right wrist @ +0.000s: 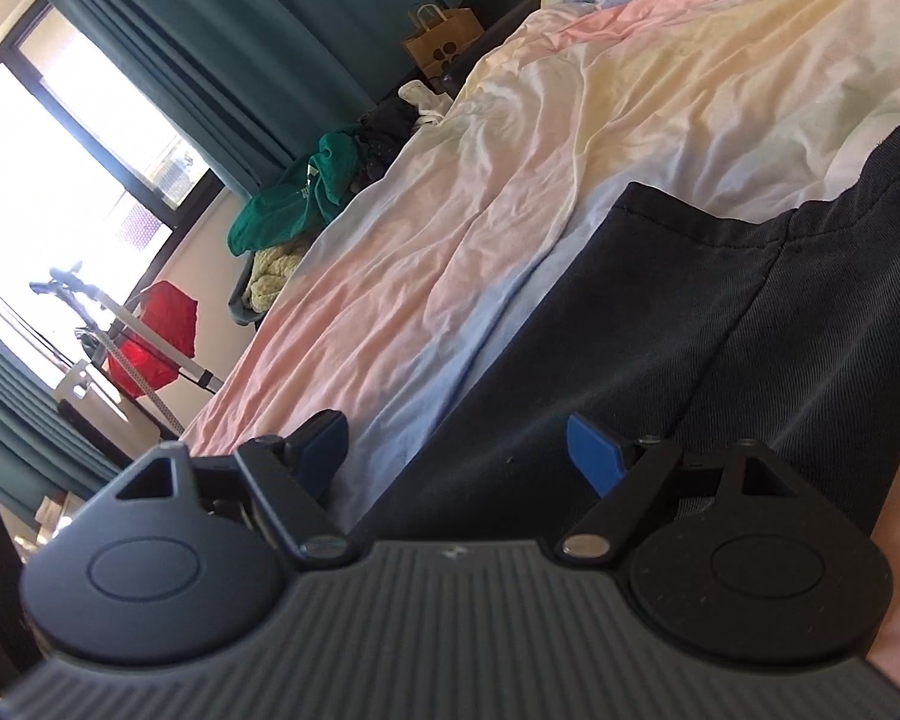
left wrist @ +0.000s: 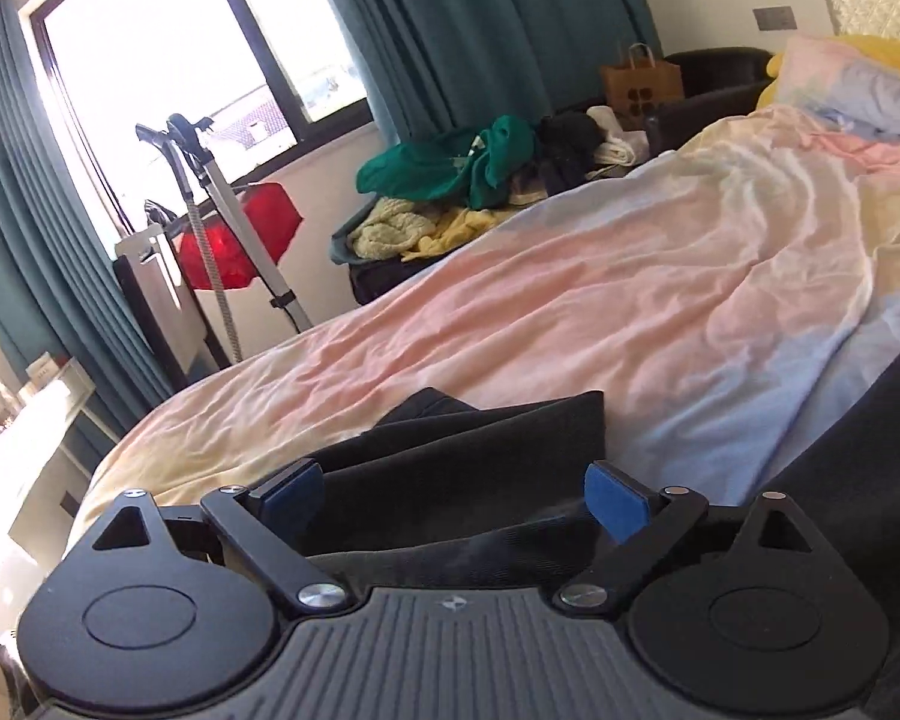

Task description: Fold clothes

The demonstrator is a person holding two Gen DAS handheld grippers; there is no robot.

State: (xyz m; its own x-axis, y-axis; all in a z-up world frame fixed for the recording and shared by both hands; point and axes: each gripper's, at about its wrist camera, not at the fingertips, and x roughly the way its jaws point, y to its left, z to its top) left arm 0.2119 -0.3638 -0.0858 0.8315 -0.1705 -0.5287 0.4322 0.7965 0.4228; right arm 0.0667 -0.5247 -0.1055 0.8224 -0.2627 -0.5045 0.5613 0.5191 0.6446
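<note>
On a pastel-sheeted bed (right wrist: pixel 570 210) lies a dark garment (right wrist: pixel 720 324), its length running away from the right gripper (right wrist: pixel 462 456), whose jaws gape over its near edge. Bunched cloth sits between the left gripper (left wrist: pixel 456 498) and its spread, empty jaws.

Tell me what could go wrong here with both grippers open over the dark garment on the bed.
1. The left gripper sits over bunched layers of the dark garment; closing may grab several at once.
2. The right gripper straddles the garment's edge, so one of its fingers may catch the bedsheet instead.
</note>
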